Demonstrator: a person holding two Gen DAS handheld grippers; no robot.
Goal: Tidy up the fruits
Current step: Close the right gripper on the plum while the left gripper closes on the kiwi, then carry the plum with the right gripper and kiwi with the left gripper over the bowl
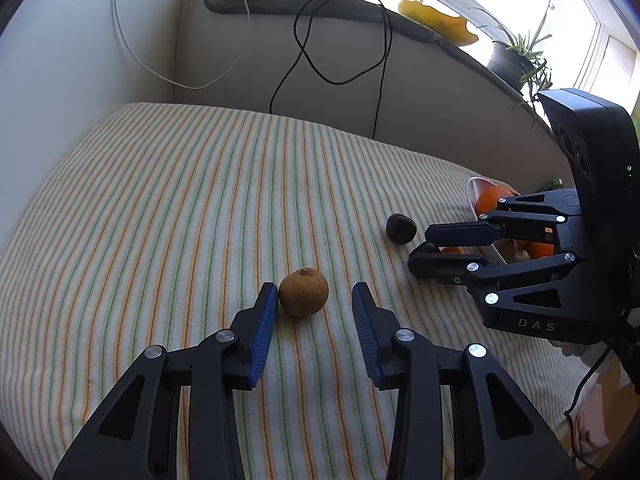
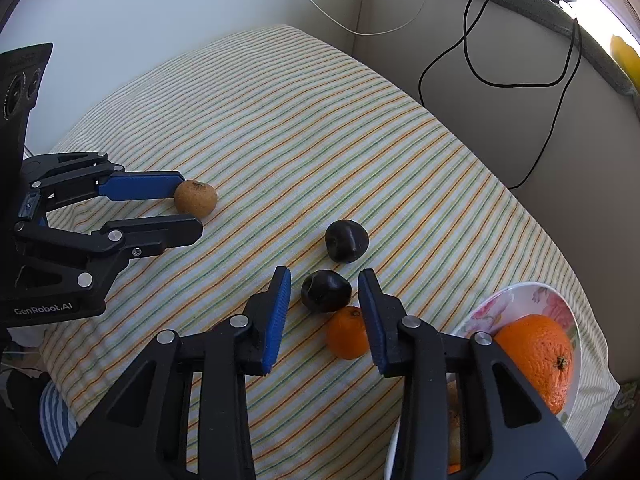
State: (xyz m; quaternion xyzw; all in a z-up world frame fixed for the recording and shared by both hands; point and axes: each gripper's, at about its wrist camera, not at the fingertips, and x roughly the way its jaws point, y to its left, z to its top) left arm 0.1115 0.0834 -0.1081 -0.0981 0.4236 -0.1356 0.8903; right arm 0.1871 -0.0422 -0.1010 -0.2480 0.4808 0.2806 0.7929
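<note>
A brown round fruit (image 1: 303, 292) lies on the striped cloth between the fingertips of my open left gripper (image 1: 315, 295), touching the left finger; it also shows in the right wrist view (image 2: 195, 198). My open right gripper (image 2: 325, 283) straddles a dark plum (image 2: 325, 291). A second dark plum (image 2: 346, 241) lies just beyond it, and a small orange (image 2: 347, 333) lies just nearer. A floral plate (image 2: 516, 300) at the right holds a big orange (image 2: 536, 360). In the left wrist view the right gripper (image 1: 422, 246) is at the right, beside one plum (image 1: 401, 228).
The striped cloth (image 1: 180, 200) covers a cushioned surface bounded by a wall on the left and a beige backrest (image 1: 328, 96) behind. Black and white cables (image 1: 340, 40) hang over the backrest. A potted plant (image 1: 516, 56) stands on the sill.
</note>
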